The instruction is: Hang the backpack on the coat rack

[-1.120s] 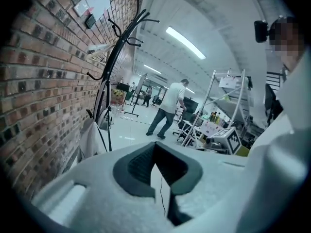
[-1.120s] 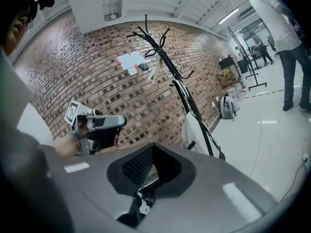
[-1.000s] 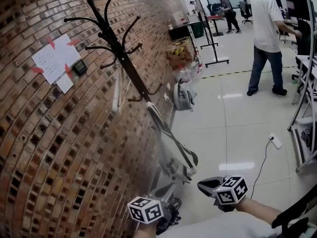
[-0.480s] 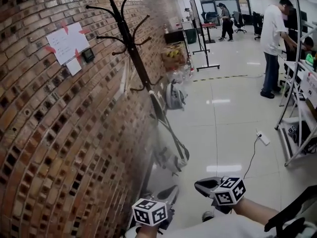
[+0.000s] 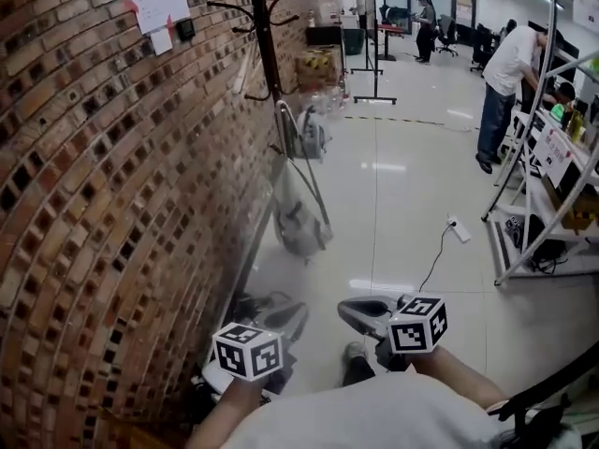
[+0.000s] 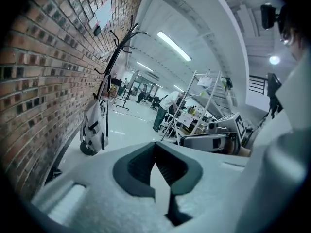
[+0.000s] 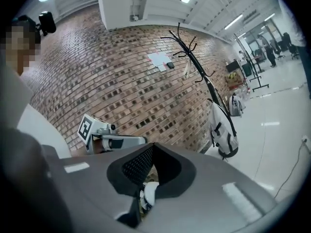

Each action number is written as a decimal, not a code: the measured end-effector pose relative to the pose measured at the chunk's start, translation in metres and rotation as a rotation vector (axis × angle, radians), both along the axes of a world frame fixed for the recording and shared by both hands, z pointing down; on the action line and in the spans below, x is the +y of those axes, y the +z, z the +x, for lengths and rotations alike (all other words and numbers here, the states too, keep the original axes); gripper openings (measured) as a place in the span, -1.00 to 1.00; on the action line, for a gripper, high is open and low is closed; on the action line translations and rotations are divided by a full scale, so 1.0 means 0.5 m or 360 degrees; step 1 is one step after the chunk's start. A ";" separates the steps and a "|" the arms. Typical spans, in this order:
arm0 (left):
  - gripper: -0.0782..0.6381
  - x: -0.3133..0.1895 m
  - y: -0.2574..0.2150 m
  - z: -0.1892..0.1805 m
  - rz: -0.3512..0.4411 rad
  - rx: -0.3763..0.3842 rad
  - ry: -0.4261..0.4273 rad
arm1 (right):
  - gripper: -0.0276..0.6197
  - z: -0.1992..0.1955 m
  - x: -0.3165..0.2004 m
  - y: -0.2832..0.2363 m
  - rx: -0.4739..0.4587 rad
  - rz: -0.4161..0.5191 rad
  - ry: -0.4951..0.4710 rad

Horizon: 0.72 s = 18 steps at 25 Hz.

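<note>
The black coat rack stands against the brick wall, far ahead of me. A grey backpack sits low at its foot, with dark straps running up along the pole. The left gripper view shows the backpack below the rack, and the right gripper view shows the same backpack and rack. My left gripper and right gripper are held low near my body, well short of the backpack. Both are shut with nothing between the jaws.
A second grey bag lies farther along the wall. Metal shelving lines the right side, with a power strip and cable on the floor. People stand at the back. Dark clutter lies by the wall near my left gripper.
Rack and backpack have drawn away and shrunk up the picture as I backed off along the wall. Both grippers came back with me, still shut and empty.
</note>
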<state>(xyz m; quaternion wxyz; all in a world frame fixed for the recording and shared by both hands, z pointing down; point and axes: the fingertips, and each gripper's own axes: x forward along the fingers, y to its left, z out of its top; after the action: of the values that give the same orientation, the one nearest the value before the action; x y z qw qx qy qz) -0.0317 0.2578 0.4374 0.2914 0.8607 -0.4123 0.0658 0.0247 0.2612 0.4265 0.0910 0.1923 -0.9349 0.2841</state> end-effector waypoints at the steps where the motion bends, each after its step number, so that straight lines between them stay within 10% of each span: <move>1: -0.78 0.018 -0.003 0.000 0.0004 0.0005 0.0000 | -0.91 -0.001 0.018 0.000 0.0023 0.0017 -0.0004; 18: -0.78 0.129 -0.012 -0.023 0.0034 -0.0018 0.0003 | -0.92 -0.029 0.129 -0.016 0.0082 0.0114 0.0005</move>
<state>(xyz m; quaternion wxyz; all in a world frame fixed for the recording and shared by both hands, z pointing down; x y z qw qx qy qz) -0.0430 0.3224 0.4312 0.2797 0.8637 -0.4139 0.0666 0.0100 0.3256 0.4185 0.1075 0.2041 -0.9415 0.2456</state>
